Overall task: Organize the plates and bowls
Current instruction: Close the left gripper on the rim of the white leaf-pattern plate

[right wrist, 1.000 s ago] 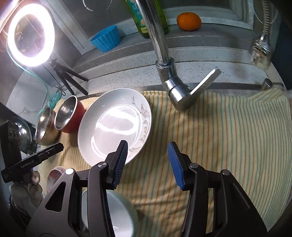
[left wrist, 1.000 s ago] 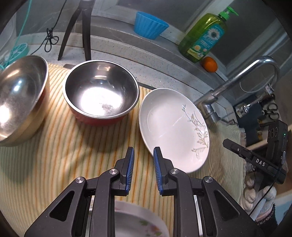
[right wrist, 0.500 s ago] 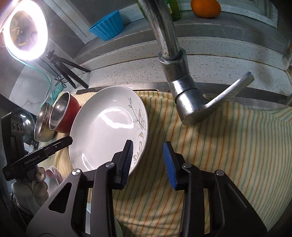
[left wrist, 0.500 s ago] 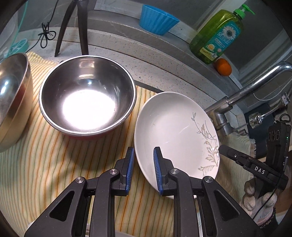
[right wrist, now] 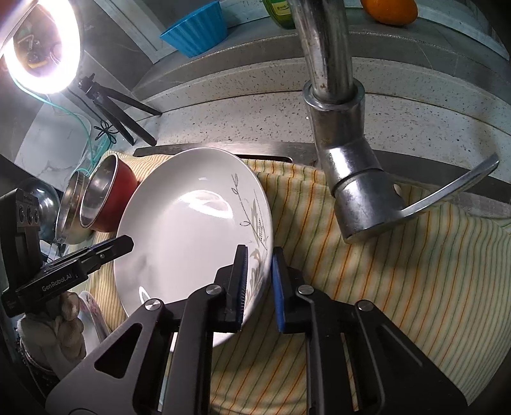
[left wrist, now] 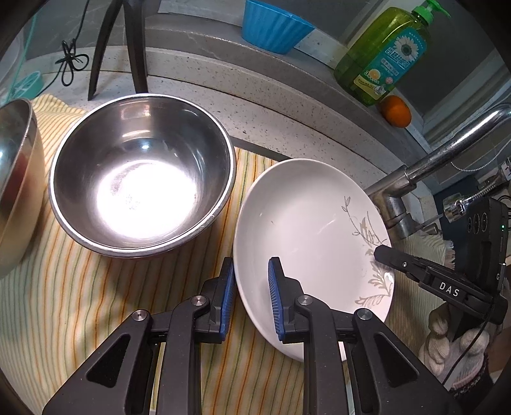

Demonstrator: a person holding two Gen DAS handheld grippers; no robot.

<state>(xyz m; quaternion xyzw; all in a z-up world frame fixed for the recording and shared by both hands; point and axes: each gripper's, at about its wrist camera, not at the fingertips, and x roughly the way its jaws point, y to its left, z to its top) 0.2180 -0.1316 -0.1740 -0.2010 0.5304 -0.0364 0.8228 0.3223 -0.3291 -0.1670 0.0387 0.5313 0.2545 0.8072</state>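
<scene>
A white plate with a grey leaf pattern (left wrist: 306, 230) lies on a striped cloth (left wrist: 95, 303); it also shows in the right wrist view (right wrist: 191, 230). My left gripper (left wrist: 250, 297) straddles its left rim, one finger inside and one outside, with a gap left. My right gripper (right wrist: 259, 281) straddles its right rim the same way, jaws narrowed but not clamped. A steel bowl with a red outside (left wrist: 140, 172) stands left of the plate, and a second steel bowl (left wrist: 16, 178) lies at the far left.
The tap (right wrist: 345, 153) stands close behind and right of the plate. A blue cup (left wrist: 274, 25), a green soap bottle (left wrist: 386, 54) and an orange (left wrist: 396, 110) sit on the back ledge. A tripod (left wrist: 124, 44) stands back left. Another patterned plate (right wrist: 92, 313) lies near the left hand.
Both grippers moved forward onto the white plate's opposite rims. The right gripper's jaws narrowed from wide open. The plate has not moved.
</scene>
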